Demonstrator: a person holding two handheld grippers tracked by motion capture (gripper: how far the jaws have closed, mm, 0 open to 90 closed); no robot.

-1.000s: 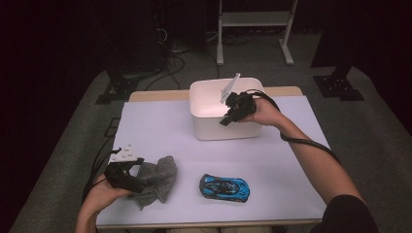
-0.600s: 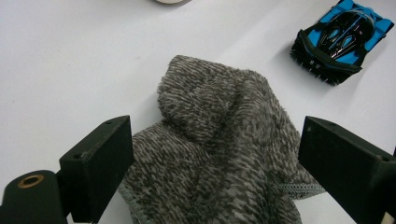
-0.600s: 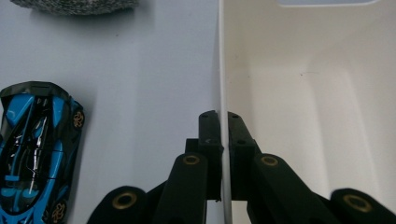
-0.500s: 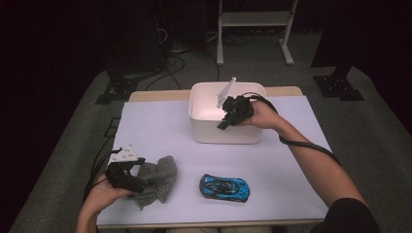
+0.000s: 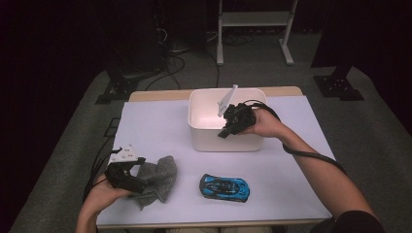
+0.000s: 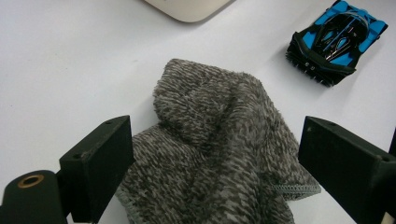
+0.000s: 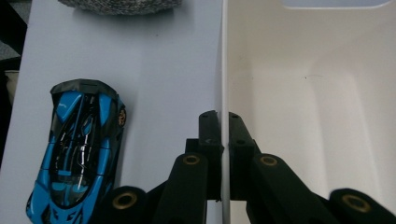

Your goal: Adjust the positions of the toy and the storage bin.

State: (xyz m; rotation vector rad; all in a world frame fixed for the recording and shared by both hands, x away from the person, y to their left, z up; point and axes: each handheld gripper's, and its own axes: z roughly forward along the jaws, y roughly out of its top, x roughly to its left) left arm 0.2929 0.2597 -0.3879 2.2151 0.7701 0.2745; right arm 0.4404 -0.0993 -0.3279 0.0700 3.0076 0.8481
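High view, left to right: left gripper rested at the table's seven o'clock, forearm entering from below, jaws spread wide around the grey cloth without pressing it. Blue toy car lay at six o'clock. Right gripper, arm extended forward, was clamped on the white bin wall at twelve o'clock.
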